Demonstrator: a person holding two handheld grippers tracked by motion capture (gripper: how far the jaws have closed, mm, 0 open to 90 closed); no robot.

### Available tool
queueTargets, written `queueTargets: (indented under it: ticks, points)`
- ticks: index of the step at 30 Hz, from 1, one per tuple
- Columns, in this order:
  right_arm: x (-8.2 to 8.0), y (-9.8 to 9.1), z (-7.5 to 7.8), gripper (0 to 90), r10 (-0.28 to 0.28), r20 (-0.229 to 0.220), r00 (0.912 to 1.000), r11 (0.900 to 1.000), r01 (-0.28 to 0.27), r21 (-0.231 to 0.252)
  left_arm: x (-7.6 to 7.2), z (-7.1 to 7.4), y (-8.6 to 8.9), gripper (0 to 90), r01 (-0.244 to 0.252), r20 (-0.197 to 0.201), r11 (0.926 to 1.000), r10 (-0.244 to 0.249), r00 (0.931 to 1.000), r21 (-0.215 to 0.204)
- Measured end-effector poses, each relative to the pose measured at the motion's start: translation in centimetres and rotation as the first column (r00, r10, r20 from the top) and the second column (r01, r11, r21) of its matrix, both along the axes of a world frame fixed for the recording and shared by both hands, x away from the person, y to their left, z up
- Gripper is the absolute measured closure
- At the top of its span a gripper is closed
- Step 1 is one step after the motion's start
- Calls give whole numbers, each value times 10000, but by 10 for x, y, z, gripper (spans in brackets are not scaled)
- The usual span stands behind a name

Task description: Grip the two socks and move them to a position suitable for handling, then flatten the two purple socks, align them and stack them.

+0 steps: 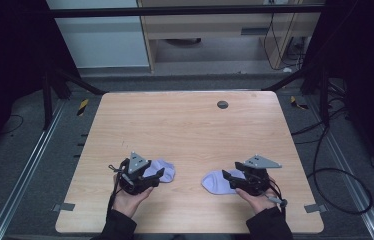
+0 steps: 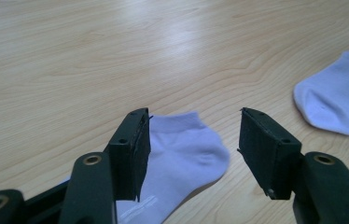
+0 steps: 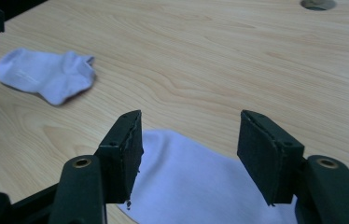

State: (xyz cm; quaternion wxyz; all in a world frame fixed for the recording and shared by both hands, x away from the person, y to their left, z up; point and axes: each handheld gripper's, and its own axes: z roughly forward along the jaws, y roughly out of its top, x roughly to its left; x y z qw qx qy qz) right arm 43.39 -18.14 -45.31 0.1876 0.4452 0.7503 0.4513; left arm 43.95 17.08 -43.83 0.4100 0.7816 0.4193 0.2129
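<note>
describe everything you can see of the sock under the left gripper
The left sock is a short, pale lilac ankle sock of soft knit fabric, lying flat on the wooden table near the person's edge. Its rounded end points toward the other sock, with bare table between them. The left gripper hovers over it with its jaws open, gripping nothing.

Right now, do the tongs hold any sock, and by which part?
Nothing is held. Both tongs, left and right, stand open, each over its own sock: left sock, right sock.
</note>
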Motion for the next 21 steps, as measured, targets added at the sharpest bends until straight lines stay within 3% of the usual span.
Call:
queueTargets:
  ticks: [13, 21]
  points:
    - [-14, -52, -11, 410, -886, -149, 9960, 9955, 880, -343, 5, -3, -54, 449, 836, -57, 9964, -835, 9965, 164]
    - [-15, -66, -17, 458, -1090, -257, 9937, 9927, 1074, -547, 9, -13, -82, 460, 1191, -296, 9922, -1181, 9926, 363]
